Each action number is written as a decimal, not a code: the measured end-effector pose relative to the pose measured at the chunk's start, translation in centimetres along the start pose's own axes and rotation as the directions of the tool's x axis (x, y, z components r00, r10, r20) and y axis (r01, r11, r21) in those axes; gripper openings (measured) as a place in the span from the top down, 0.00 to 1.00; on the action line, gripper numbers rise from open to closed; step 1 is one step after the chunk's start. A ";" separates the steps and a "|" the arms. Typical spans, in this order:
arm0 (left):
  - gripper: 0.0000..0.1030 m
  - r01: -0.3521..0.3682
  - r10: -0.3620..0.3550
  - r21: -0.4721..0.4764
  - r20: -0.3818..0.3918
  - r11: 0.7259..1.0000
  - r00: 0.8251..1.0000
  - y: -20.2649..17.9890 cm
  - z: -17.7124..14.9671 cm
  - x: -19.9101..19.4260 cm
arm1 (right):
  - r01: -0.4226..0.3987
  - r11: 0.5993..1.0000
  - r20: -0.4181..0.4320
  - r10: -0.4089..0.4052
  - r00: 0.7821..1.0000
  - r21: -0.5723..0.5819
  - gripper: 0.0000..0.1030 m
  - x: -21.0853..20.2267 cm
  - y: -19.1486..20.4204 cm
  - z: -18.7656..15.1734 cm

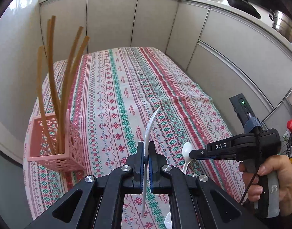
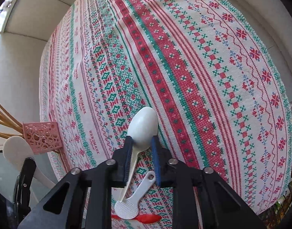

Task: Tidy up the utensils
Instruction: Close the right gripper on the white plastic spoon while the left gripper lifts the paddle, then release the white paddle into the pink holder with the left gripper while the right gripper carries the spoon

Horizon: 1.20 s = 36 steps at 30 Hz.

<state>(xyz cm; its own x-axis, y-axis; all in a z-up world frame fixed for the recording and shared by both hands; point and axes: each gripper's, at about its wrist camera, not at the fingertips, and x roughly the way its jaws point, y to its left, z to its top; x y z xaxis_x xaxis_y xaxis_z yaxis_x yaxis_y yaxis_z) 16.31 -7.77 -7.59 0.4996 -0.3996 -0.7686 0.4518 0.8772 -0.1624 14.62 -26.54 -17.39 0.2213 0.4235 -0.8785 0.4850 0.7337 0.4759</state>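
The left gripper (image 1: 145, 153) is clamped on a flat white plastic rice paddle (image 1: 150, 126), held edge-on, its blade pointing up and away above the patterned red, green and white tablecloth (image 1: 115, 87). The right gripper (image 2: 142, 143) stands with its blue pads at either side of a white plastic spoon (image 2: 143, 126), where the bowl narrows to the handle. The pads appear to touch the spoon; whether they press it firmly cannot be told.

The pink perforated square plastic utensil holder (image 1: 56, 145) stands at the near left of the table and already contains several long tan wooden chopsticks (image 1: 50, 80). A small white textured rice scoop (image 2: 133, 200) and a red plastic spoon (image 2: 146, 218) lie on the cloth near the right gripper, just beneath it in the right wrist view.

Step in hand, as judged: transfer of the rice paddle to the holder, with the white spoon being picked up in parallel.

Next move, as judged:
1. Carry the paddle left, over the holder opening.
2. Turn it upright so one end points down.
3. Lower it clear of the leaning chopsticks, then release.
4. Confirm the grip on the spoon before lifting; its smooth curved bowl may slip between the pads.
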 end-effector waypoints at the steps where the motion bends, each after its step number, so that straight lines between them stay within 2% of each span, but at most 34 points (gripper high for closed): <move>1: 0.96 0.003 -0.003 -0.004 0.019 1.000 1.000 0.2 0.1 -0.7 | -0.003 1.000 -0.002 0.003 1.000 -0.004 0.87 -0.1 -0.1 0.0; 5: 0.96 0.002 0.000 -0.027 0.063 1.000 0.998 1.1 0.0 -2.3 | -0.024 1.000 -0.013 0.024 1.000 -0.006 0.87 -0.4 -0.6 -0.1; 8: 0.96 -0.009 0.012 -0.037 0.062 0.999 0.998 1.6 -0.2 -2.7 | 0.022 1.000 0.012 -0.022 1.000 -0.020 0.84 -0.6 0.2 -0.1; 9: 0.96 -0.015 0.017 -0.038 0.061 0.999 0.998 1.7 -0.3 -2.8 | 0.045 0.999 0.022 -0.044 0.999 -0.031 0.77 -0.5 0.8 0.2; 10: 0.96 -0.022 0.024 -0.036 0.062 0.999 0.998 1.8 -0.4 -2.9 | 0.064 0.997 0.030 -0.063 0.998 -0.040 0.64 -0.4 1.2 0.2; 12: 0.96 -0.036 0.038 -0.031 0.068 0.999 0.997 2.0 -0.6 -3.3 | 0.102 0.993 0.036 -0.100 0.994 -0.065 0.50 0.2 2.2 0.1; 14: 0.96 -0.037 0.039 -0.034 0.077 0.999 0.996 2.3 -0.7 -3.7 | 0.163 0.981 0.033 -0.160 0.987 -0.103 0.50 1.3 3.4 -0.1; 15: 0.96 -0.035 0.038 -0.038 0.084 0.999 0.996 2.5 -0.7 -4.0 | 0.199 0.971 0.058 -0.193 0.979 -0.129 0.48 1.5 4.2 -0.3; 17: 0.96 -0.035 0.039 -0.049 0.097 0.998 0.995 3.1 -0.8 -4.6 | 0.284 0.945 0.088 -0.273 0.958 -0.163 0.48 2.3 5.4 -0.7; 19: 0.96 -0.038 0.045 -0.062 0.106 0.997 0.993 3.7 -0.9 -5.0 | 0.364 0.915 0.125 -0.346 0.930 -0.174 0.61 2.9 6.2 -1.2; 21: 0.96 -0.035 0.044 -0.075 0.112 0.997 0.993 4.3 -1.0 -5.4 | 0.389 0.905 0.141 -0.368 0.919 -0.171 0.64 3.2 6.5 -1.3; 25: 0.96 -0.043 0.057 -0.097 0.143 0.994 0.988 5.5 -1.2 -6.4 | 0.352 0.922 0.147 -0.330 0.932 -0.161 0.65 3.2 6.5 -1.0; 31: 0.96 -0.047 0.094 -0.205 0.224 0.978 0.970 8.0 -0.9 -8.7 | 0.209 0.969 0.152 -0.188 0.970 -0.134 0.65 1.0 6.1 -0.6; 34: 0.96 -0.053 0.131 -0.269 0.278 0.962 0.952 9.2 -0.6 -9.6 | 0.137 0.979 0.191 -0.107 0.976 -0.149 0.65 -1.1 6.5 -1.0; 36: 0.96 -0.090 0.184 -0.287 0.320 0.954 0.929 9.6 -0.1 -9.8 | 0.096 0.981 0.212 -0.059 0.975 -0.167 0.65 -2.3 6.9 -1.3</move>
<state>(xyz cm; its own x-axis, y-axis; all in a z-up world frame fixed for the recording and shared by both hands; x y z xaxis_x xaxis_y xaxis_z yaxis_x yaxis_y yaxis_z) 15.65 4.60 -1.73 0.7839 -0.2952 -0.5462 0.1739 0.9489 -0.2633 16.38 -21.74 -12.05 0.3666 0.2566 -0.8943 0.3560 0.8494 0.3897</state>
